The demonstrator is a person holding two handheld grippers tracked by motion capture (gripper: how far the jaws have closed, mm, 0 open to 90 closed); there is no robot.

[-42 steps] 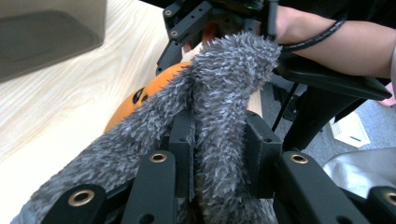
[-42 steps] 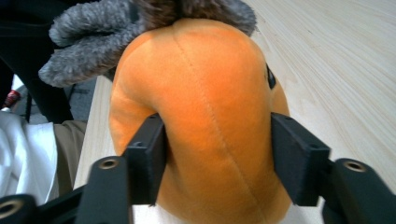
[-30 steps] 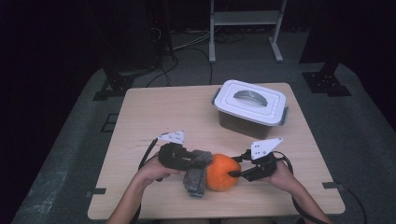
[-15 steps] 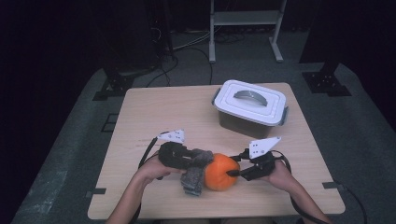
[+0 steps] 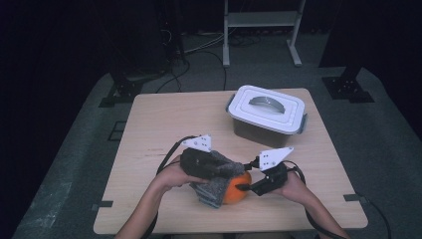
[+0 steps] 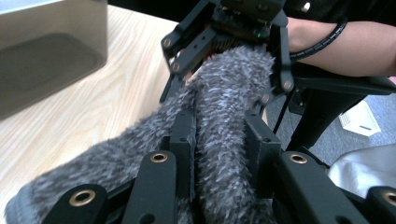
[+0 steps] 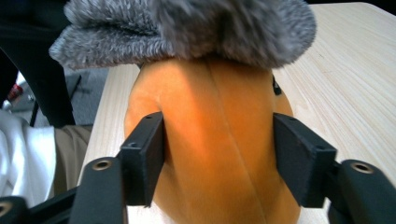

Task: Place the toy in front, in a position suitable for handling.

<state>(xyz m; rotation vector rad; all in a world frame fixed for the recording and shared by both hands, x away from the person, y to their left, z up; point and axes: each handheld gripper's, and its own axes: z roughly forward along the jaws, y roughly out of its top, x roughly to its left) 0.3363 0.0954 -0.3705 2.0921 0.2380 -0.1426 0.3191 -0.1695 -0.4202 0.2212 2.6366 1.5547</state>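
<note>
An orange plush ball [image 5: 239, 189] sits on the wooden table [image 5: 164, 124] near its front edge. A fuzzy grey sock [image 5: 215, 175] is draped over its left side and top. My left gripper [image 5: 226, 169] is shut on the sock [image 6: 224, 116], which bulges between its pads. My right gripper [image 5: 245, 185] reaches the ball from the right. Its jaws have just been opening and now flank the ball [image 7: 215, 130] without visibly squeezing it. The sock [image 7: 187, 28] caps the ball in the right gripper view. The right gripper [image 6: 233, 37] faces the left one.
A white-lidded storage box [image 5: 266, 112] with a grey handle stands at the back right of the table, and its wall [image 6: 46, 51] appears in the left gripper view. Bare tabletop lies to the left and behind. Table legs and cables cross the dark floor beyond.
My left gripper has shifted right and slightly up, dragging the grey sock further over the orange ball. The right hand has stayed in place.
</note>
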